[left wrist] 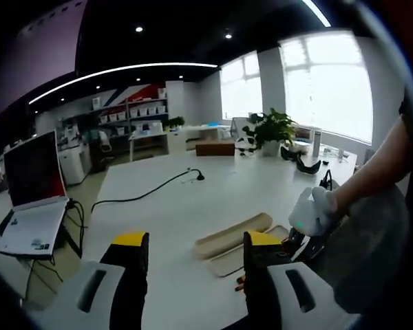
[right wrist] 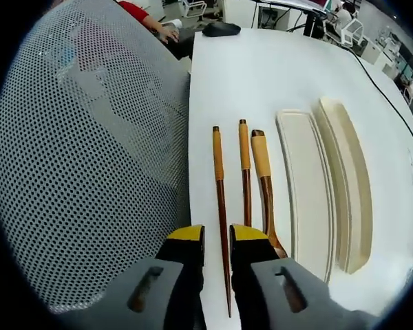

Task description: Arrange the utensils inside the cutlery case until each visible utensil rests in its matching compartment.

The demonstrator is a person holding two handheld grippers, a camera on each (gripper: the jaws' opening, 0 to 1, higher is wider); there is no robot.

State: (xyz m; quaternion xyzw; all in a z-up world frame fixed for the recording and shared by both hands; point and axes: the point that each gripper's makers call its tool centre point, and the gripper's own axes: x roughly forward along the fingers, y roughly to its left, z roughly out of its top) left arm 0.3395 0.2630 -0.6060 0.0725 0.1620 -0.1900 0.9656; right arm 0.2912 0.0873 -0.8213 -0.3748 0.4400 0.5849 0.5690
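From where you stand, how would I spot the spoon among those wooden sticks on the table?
On the white table, just left of the cream cutlery case, three brown utensils lie side by side. The spoon is the one nearest the case. Its handle is thicker than the two thin chopsticks and widens at the near end.

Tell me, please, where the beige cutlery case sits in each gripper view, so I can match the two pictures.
Left gripper view: the cutlery case lies on the white table, low and right of centre, just beyond the right-hand yellow-tipped jaw.
Right gripper view: the case lies right of centre, beside three wooden utensils.
Shared landmark: the black cable running across the table.
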